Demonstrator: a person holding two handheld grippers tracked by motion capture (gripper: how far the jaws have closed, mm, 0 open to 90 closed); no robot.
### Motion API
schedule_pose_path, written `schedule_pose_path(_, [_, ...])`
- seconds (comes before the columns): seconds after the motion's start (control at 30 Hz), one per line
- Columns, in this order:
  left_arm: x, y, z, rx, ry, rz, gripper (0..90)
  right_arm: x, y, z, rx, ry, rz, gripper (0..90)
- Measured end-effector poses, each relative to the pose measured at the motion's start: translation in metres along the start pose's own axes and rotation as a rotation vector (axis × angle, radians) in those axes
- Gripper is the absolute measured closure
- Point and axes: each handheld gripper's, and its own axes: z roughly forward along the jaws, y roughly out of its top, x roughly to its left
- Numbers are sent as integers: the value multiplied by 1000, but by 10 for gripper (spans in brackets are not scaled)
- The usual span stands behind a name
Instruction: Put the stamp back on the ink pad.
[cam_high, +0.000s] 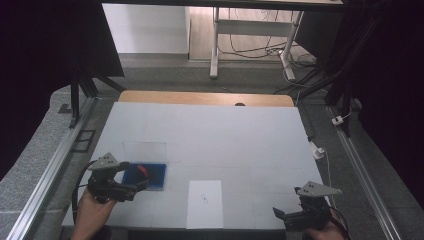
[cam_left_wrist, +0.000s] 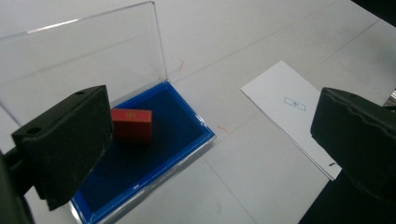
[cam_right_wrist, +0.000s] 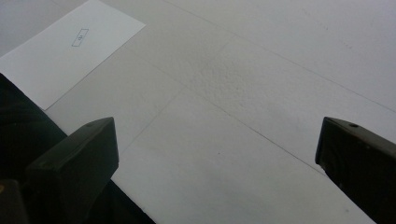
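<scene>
The red block (cam_left_wrist: 131, 124) is seen lying flat in the blue tray (cam_left_wrist: 187, 140), just ahead of the left hand-held gripper (cam_left_wrist: 210, 144), whose jaws are held wide apart; the right hand-held gripper (cam_high: 300, 212), also spread apart, is kept well away.

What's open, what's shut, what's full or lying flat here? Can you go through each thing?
Clear lid: swung up, standing open.
Blue-lined case: open, holding one block.
Red block: lying flat inside the case, not gripped.
White sheet: lying flat at the table's near edge, small printed mark facing up.
Left gripper: jaws wide open, near the case.
Right gripper: jaws wide open over bare table.
</scene>
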Motion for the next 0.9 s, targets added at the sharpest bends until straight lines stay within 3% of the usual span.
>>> schedule_pose_path(0.47, [-2,-26,-23,-5,29,-23,0,0,0,0,1,-3,1,0])
schedule_pose_path(0.9, [-4,-46,-30,52,79,-34,0,0,0,0,2,-5,4,0])
